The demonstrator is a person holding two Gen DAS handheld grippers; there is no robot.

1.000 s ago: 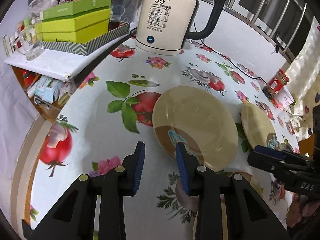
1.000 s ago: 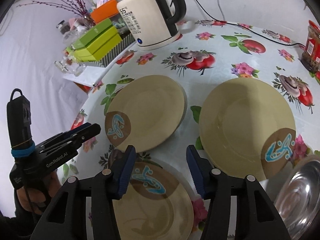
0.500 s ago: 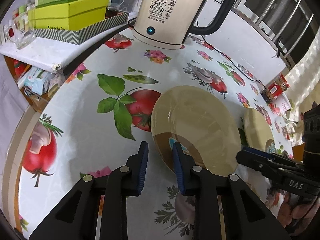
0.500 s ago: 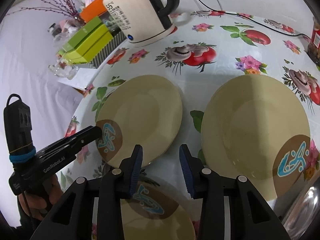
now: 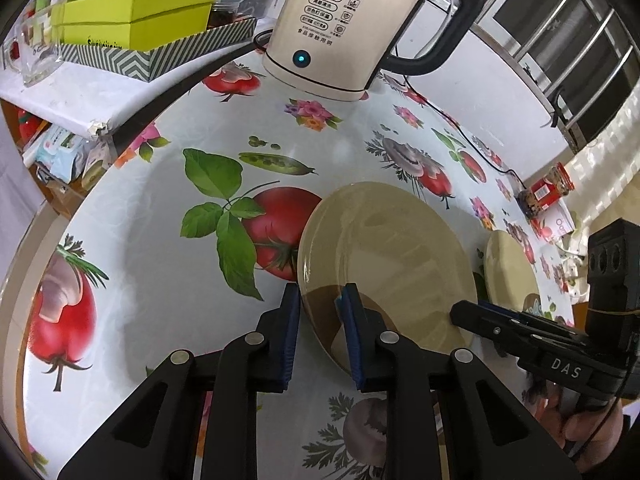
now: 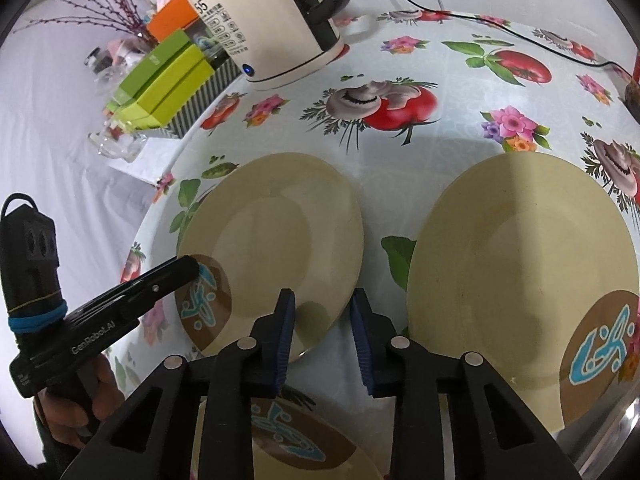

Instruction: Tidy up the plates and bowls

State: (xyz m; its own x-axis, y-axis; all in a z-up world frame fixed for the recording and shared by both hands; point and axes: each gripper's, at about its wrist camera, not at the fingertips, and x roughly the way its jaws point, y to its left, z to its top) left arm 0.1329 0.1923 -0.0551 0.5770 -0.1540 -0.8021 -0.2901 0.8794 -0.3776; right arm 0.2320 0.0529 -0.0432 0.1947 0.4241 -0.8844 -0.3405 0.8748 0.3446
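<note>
Left wrist view: your left gripper [image 5: 318,300] straddles the near rim of the left plate [image 5: 384,264], one finger outside the rim, the other over its brown patch; the jaws are closing and still narrow, and you cannot tell whether the pads press yet. The plate lies on the table [image 5: 152,248] near its left edge, in front of the kettle [image 5: 344,28]. In the right wrist view, your right gripper [image 6: 322,312] brackets the same plate's [image 6: 272,240] right-hand rim, jaws closing, a gap showing beside the rim. A second plate [image 6: 520,264] lies just beside it, a third plate [image 6: 296,448] under the gripper.
</note>
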